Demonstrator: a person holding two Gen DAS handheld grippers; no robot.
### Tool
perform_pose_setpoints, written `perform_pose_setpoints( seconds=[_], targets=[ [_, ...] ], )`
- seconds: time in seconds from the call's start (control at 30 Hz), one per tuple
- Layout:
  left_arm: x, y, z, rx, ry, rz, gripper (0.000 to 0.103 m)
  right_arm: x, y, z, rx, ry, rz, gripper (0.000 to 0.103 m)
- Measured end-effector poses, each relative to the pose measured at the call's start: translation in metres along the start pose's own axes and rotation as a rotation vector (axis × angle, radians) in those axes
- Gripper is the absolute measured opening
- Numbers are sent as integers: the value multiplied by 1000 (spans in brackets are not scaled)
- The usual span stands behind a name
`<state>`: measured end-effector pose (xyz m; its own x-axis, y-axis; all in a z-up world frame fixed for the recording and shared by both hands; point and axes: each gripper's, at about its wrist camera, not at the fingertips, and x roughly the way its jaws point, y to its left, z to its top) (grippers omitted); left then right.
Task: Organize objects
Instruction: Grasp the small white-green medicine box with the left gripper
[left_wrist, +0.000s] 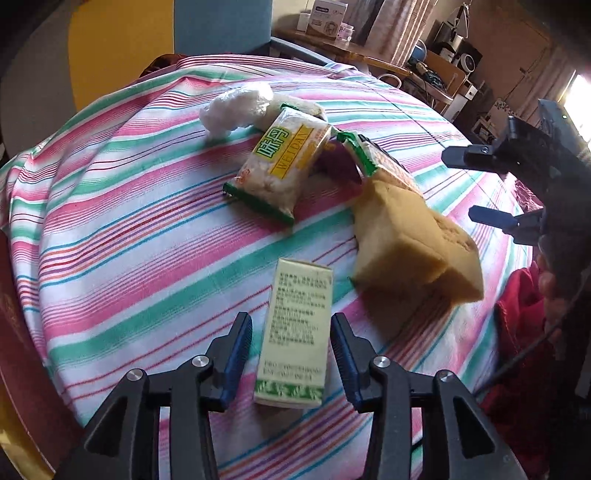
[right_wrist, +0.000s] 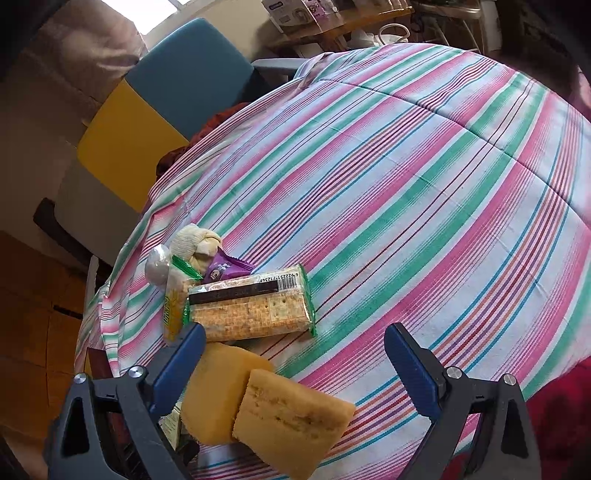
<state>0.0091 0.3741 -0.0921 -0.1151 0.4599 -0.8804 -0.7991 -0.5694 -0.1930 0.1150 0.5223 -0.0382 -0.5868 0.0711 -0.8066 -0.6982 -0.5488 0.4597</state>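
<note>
Two tools | left tool (left_wrist: 291, 354) apart around pale box (left_wrist: 295, 332), seemingly untouched | right tool (right_wrist: 295, 362) wide over sponges (right_wrist: 280, 410)

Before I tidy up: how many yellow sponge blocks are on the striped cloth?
2: one sponge block lies behind the other sponge block, touching, beside the cracker pack. None seems hidden.

We see a tabletop (left_wrist: 122, 236) under a striped cloth. On it lie a pale box (left_wrist: 295, 332) nearest, sponges (left_wrist: 413, 247) right of it, a snack pack (left_wrist: 284, 166), crackers (right_wrist: 251, 306) and a white bag (left_wrist: 236, 107) farther off.
</note>
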Motion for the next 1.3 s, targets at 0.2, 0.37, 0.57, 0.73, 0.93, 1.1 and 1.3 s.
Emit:
perform_pose_setpoints(
  seconds=[0.2, 0.37, 0.57, 0.73, 0.93, 1.1, 1.3],
  targets=[
    [-1, 10, -9, -20, -61, -17, 32, 12, 18, -7, -99, 41, -16, 103],
    [-4, 17, -15, -30, -76, -40, 31, 17, 42, -10, -259, 49, -80, 103],
    [-5, 24, -18, -70, -85, -80, 32, 38, 78, -3, -554, 78, -186, 103],
    [-5, 27, -18, -88, -91, -98, 32, 66, 86, 8, -690, 139, -217, 103],
    [-4, 28, -19, -98, -97, -104, 32, 66, 45, 44, -460, 99, -167, 102],
    [-5, 29, -20, -107, -103, -106, 32, 59, 15, 56, -375, 34, -299, 102],
    [-5, 31, -20, -112, -108, -113, 32, 52, 29, 52, -434, 27, -190, 103]
  ],
)
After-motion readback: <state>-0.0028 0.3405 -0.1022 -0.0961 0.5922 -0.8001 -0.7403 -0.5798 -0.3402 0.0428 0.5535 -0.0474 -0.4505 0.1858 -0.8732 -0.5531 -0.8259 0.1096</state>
